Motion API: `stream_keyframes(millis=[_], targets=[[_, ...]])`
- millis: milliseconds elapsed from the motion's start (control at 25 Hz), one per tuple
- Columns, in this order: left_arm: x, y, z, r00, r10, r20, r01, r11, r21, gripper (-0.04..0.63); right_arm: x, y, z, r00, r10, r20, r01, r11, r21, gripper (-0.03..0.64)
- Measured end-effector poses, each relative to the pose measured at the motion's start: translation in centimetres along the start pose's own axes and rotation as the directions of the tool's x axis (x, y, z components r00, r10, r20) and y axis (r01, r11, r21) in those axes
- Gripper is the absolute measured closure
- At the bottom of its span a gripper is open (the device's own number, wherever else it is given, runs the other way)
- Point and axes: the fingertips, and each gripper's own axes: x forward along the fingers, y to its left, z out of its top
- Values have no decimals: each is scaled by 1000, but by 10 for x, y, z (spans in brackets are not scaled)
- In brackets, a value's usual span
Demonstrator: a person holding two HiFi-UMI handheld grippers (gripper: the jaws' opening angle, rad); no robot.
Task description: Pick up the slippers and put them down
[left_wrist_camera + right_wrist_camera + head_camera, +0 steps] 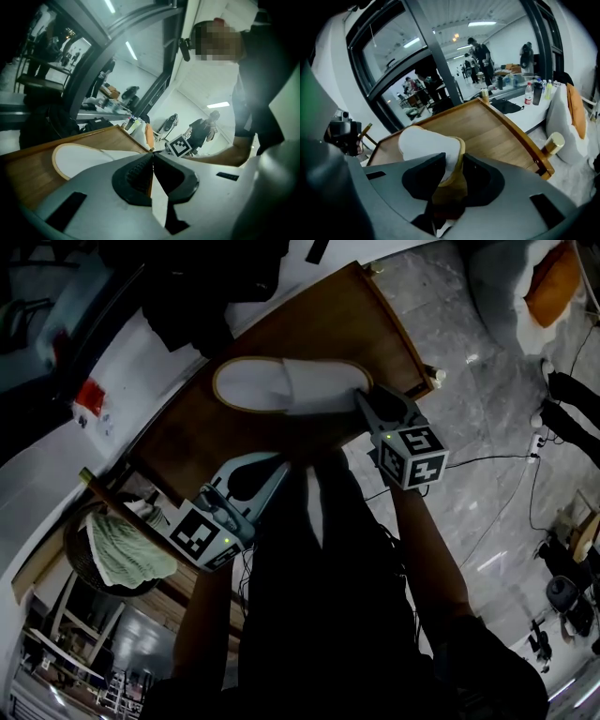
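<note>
No legible text, labels or numbers anywhere.

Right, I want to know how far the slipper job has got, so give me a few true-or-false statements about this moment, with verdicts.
1. A white slipper lies on the wooden table. True.
2. The left gripper touches the slipper. False: it is apart from it, nearer the person.
3. One end of the slipper sits between the jaws of the right gripper. True.
4. Two slippers lie on the table. False: only one shows.
</note>
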Motion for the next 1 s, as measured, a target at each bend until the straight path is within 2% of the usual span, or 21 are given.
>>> stream_keyframes(millis=[280,440,560,640,760,1000], targets=[[-2,-1,-1,1000,2,-1,-2,1000,9,581,4,-1,5,995,-94,11,95,979,-183,492],[-6,-4,4,1000,3,8,-3,1000,23,581,-6,5,21,992,-98,74,113,967,-229,491],[-14,-8,12,1000,7,16,-8,999,39,581,-28,14,44,983,-98,156,135,959,-249,491],[-20,-14,22,1000,8,24,-10,998,60,581,-50,25,64,974,-71,214,129,955,-268,492],[-28,-28,46,999,-1,54,-5,994,109,581,-89,50,99,953,12,301,92,940,-327,502],[-48,-76,110,991,-34,128,3,973,230,581,-182,121,156,887,206,414,-17,909,-417,554]])
